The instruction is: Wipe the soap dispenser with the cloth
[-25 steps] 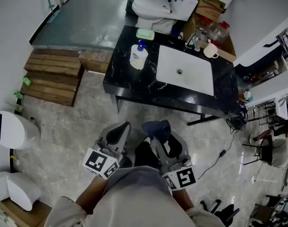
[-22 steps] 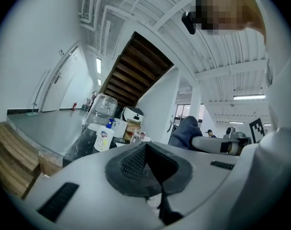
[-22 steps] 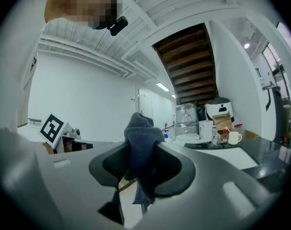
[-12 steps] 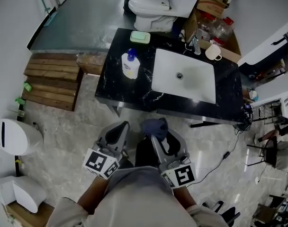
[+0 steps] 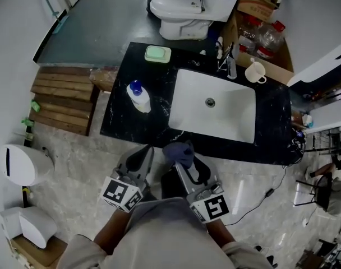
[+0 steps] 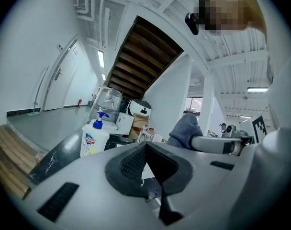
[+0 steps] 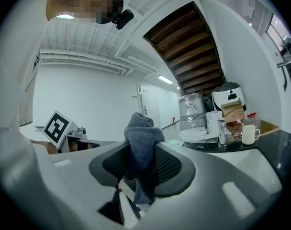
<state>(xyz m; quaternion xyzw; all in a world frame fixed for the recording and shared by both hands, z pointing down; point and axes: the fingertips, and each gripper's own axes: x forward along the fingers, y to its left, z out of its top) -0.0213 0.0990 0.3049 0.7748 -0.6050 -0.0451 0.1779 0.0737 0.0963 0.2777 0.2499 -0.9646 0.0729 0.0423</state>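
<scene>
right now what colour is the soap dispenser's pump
The pump is blue, atop the white soap dispenser; clearest in the left gripper view.

The left gripper (image 5: pixel 142 152) and right gripper (image 5: pixel 181 160) have closed in on the surface (image 5: pixel 123 122); the soap dispenser (image 5: pixel 138 97) lies nearer.

Print on soap dispenser (image 6: pixel 95 140) seems illegible

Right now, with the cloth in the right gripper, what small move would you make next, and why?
Probably carry the right gripper forward and leftward toward the soap dispenser: its jaws are shut on the blue-grey cloth, yet it hangs short of the black counter where the dispenser stands.
</scene>
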